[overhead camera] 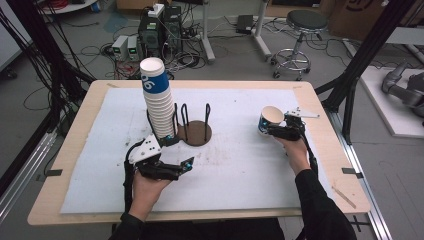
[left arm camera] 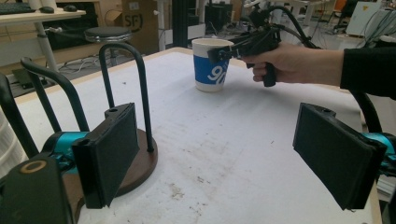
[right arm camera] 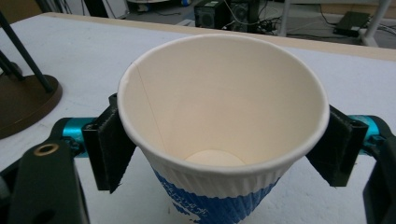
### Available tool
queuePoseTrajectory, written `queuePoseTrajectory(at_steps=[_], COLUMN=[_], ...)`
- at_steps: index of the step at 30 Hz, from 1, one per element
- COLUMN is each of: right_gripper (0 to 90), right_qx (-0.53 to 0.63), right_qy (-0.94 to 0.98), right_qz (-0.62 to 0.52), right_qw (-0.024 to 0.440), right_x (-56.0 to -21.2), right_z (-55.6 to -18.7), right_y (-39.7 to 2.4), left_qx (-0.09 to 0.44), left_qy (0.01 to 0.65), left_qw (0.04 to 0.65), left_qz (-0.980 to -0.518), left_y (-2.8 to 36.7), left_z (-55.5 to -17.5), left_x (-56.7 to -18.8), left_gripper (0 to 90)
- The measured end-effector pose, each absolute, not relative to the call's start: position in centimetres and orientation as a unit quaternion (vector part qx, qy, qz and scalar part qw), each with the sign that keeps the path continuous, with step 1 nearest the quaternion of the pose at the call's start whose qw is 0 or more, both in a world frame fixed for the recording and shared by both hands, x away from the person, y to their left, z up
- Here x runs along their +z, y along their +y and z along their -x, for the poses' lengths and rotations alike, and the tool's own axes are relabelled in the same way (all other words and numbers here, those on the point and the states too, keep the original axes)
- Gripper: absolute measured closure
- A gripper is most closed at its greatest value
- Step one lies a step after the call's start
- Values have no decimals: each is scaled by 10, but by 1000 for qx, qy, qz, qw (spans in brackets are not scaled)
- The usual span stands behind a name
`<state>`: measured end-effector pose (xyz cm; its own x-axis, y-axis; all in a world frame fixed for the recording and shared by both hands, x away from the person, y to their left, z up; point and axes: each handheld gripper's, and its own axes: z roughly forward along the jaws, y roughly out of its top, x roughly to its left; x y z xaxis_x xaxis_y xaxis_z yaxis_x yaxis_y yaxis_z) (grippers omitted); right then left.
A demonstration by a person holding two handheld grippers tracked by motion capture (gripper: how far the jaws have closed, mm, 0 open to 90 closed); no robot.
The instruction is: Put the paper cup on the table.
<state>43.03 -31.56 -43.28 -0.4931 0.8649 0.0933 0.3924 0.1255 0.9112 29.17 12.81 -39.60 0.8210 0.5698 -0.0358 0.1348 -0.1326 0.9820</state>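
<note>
Gripper-clamped white-blue ribbed cup

The ribbed paper cup between my right gripper's black jaws is cream-white inside, with a blue band printed in white outside. My left gripper has black pads on teal mounts. At its ten o'clock stands the round dark-brown wooden base with black wire hoops, beside the tall stack of white ribbed cups, topped by a blue band with white numerals. The white table mat is speckled with dark smudges.
</note>
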Motion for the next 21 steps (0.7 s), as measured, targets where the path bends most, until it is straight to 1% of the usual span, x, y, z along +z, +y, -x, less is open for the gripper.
queuePoseTrajectory(at_steps=[7,11,12,13,21], right_gripper=[185,174,143,139,136], right_qx=[479,477,472,467,460], right_qy=[713,714,716,714,713], right_qz=[-447,-453,-453,-456,-464], right_qw=[250,240,245,255,254], right_x=[-432,-432,-432,-432,-431], right_z=[-427,-425,-425,-424,-417], right_y=[-311,-309,-308,-307,-306], left_qx=[177,176,175,177,176], left_qy=[241,242,241,240,238], left_qw=[613,615,615,614,615], left_qz=[-732,-730,-730,-731,-731], left_y=[128,128,128,128,128], left_z=[-293,-293,-293,-293,-293], left_x=[-396,-397,-397,-396,-396], left_gripper=[143,143,143,143,143])
